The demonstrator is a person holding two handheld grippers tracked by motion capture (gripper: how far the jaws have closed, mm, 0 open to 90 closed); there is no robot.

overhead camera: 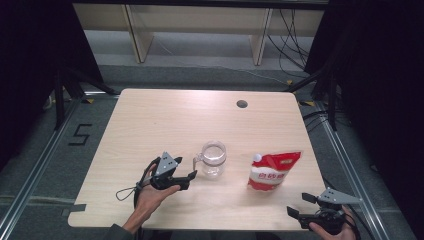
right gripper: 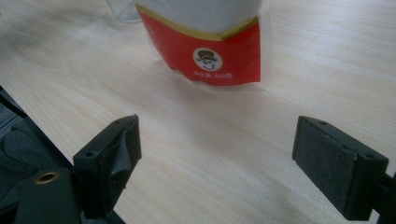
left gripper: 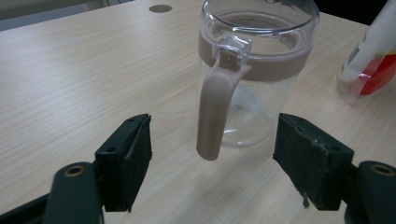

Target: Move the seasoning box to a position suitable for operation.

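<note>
- High view: the clear jug stands upright near the middle of the counter, toward its near edge. The left gripper sits just beside the jug's handle, apart from it.
- Left gripper view: jaws spread wide, nothing pinched; the beige handle hangs just ahead, between them.
- Right gripper view: the right gripper has its jaws spread and empty, with the red pouch standing well ahead.

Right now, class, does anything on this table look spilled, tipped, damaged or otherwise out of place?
Nothing stands out. The clear jug stands upright with its handle intact, the red-and-white pouch stands beside it, apart from it, and no spill shows on the table.
</note>
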